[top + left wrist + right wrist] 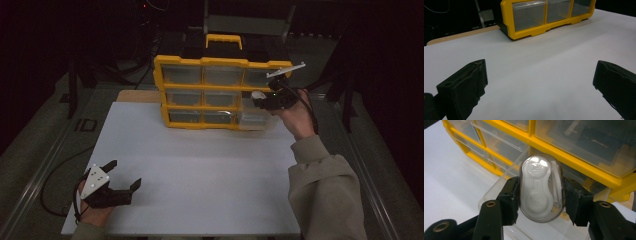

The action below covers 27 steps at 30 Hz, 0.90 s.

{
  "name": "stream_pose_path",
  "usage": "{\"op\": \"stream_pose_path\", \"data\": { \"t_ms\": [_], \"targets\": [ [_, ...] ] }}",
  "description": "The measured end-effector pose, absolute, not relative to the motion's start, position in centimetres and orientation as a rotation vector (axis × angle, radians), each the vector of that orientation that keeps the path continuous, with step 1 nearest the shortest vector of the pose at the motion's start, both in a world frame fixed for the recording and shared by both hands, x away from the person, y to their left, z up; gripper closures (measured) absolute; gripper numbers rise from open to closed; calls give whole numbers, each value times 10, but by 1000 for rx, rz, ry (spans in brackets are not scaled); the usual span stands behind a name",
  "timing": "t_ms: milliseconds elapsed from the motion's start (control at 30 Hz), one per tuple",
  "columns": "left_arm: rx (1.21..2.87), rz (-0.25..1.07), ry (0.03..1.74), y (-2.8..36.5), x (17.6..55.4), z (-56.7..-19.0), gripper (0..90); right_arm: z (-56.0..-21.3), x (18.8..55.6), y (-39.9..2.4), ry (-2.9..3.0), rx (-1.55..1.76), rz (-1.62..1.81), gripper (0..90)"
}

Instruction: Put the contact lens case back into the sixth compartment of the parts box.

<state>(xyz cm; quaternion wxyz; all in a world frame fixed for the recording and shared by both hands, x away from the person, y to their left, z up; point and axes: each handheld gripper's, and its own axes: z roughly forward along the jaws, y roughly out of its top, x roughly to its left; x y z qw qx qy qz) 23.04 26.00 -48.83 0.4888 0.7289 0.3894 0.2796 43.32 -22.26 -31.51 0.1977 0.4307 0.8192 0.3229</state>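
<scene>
Yellow organizer [220,92]; right tool [540,191] grips clear case [540,187] above drawer [255,119].

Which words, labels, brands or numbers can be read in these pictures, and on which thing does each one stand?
None can be read.
The yellow plastic drawer organiser shows no legible label.
The small clear oval plastic case, held in the right gripper, carries raised shapes but no letters.
The white table board and the left gripper bear no writing.
</scene>
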Motion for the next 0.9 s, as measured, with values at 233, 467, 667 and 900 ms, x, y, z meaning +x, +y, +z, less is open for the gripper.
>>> {"op": "stream_pose_path", "data": {
  "t_ms": [233, 467, 667, 900],
  "targets": [
    [1773, 677, 946, 260, 231, -489, 3, -319, 436, -223, 2298, 1224, 859, 489],
    [1775, 675, 946, 259, 231, -489, 3, -322, 437, -224, 2306, 1237, 831, 488],
    [1775, 674, 946, 260, 231, -489, 3, -325, 438, -225, 2312, 1249, 825, 488],
    [1778, 672, 945, 259, 231, -489, 3, -329, 438, -226, 2326, 1259, 817, 487]
  ]
}}
